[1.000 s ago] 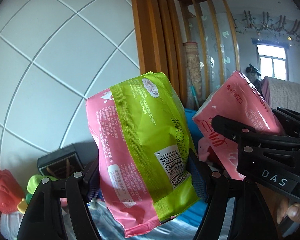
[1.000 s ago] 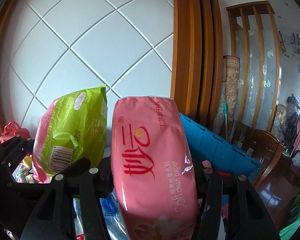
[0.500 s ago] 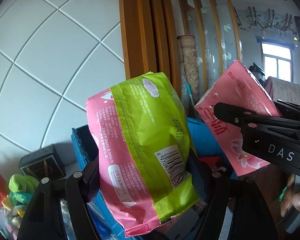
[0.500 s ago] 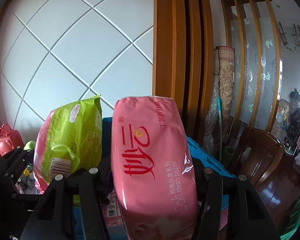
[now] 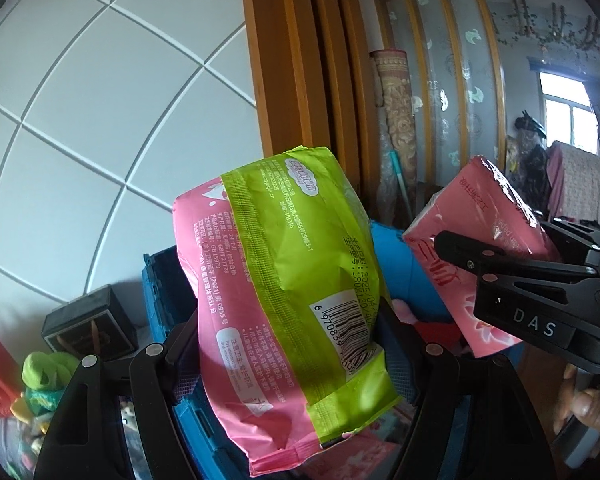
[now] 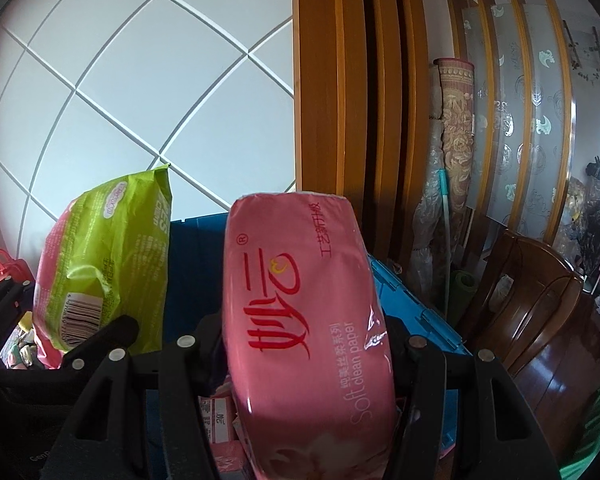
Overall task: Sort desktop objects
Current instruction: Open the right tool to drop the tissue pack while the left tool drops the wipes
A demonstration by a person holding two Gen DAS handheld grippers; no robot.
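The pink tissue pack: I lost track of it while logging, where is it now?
The pink tissue pack is clamped upright in the right hand-held gripper, over the blue crate, right of the green-and-pink packet.

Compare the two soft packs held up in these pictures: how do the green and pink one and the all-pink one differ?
Colour: the green and pink pack has a lime panel over pink; the pink tissue pack is plain pink.
Print: the green and pink pack shows a barcode; the pink tissue pack shows large red characters and "Soft clean paper".
Holder: the left tool holds the former, the right tool the latter.
Both stand upright above the blue crate.
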